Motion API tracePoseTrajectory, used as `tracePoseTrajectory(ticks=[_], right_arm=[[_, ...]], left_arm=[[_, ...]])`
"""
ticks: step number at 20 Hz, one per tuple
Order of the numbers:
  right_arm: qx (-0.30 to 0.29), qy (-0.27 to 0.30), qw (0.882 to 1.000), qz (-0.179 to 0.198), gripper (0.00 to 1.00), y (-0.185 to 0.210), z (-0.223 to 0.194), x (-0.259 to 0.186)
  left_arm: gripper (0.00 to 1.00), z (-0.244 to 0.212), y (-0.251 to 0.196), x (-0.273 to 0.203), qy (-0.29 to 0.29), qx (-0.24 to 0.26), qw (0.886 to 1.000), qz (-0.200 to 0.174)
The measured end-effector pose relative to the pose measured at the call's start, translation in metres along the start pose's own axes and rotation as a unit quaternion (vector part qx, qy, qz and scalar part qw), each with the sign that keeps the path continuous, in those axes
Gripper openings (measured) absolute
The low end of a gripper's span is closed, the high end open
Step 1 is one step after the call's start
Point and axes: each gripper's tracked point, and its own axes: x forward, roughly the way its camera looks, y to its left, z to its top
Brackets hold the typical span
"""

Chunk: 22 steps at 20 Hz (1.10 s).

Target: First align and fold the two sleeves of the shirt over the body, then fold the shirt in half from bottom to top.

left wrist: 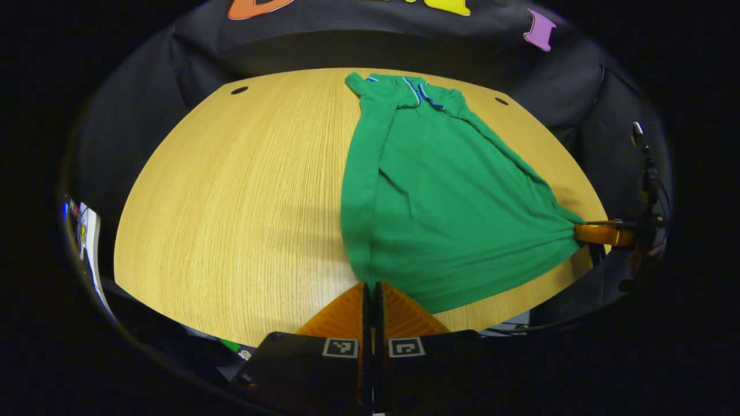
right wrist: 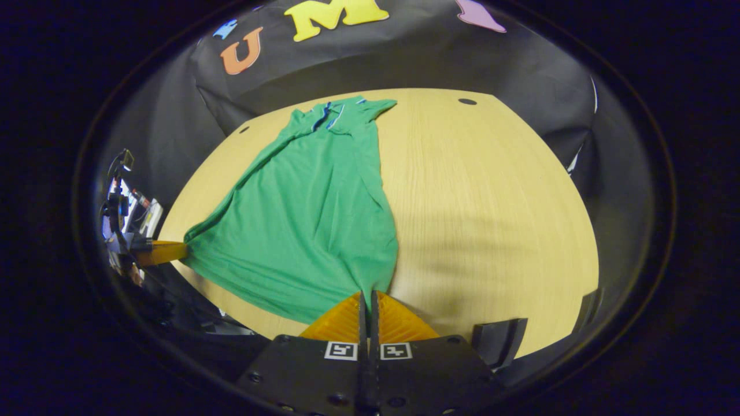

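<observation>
A green shirt (left wrist: 445,196) lies lengthwise on the wooden table (left wrist: 243,190), collar at the far end, both sleeves folded in over the body. My left gripper (left wrist: 370,286) is shut on the shirt's near bottom corner, on its left as seen from here. The other bottom corner is pinched by my right gripper (left wrist: 581,232), seen far off at the right of the left gripper view. In the right gripper view the shirt (right wrist: 312,214) stretches from my right gripper (right wrist: 368,294), shut on its hem corner, across to the left gripper (right wrist: 182,250). The hem hangs taut between them.
The table (right wrist: 491,202) has small round holes near its far corners (left wrist: 239,90) (right wrist: 467,101). Papers and gear sit off the table's edge at the left (left wrist: 87,231). A dark curved object (right wrist: 500,341) stands by the near right edge in the right gripper view.
</observation>
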Motion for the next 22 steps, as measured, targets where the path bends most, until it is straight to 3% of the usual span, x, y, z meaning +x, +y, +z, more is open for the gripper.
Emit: tracePoseTrajectory(ticks=[5, 9, 22], right_arm=[[0.008, -0.042, 0.999, 0.015, 0.00, 0.001, 0.039, -0.022], [0.024, -0.077, 0.997, 0.018, 0.00, 0.003, 0.086, -0.037], [0.023, -0.164, 0.986, -0.023, 0.00, 0.006, 0.246, -0.061]], left_arm=[[0.06, 0.034, -0.007, -0.007, -0.043, -0.002, 0.999, -0.009], [0.06, 0.089, -0.014, -0.020, -0.080, -0.010, 0.997, -0.021], [0.06, 0.259, -0.012, -0.027, -0.200, 0.024, 0.977, -0.063]])
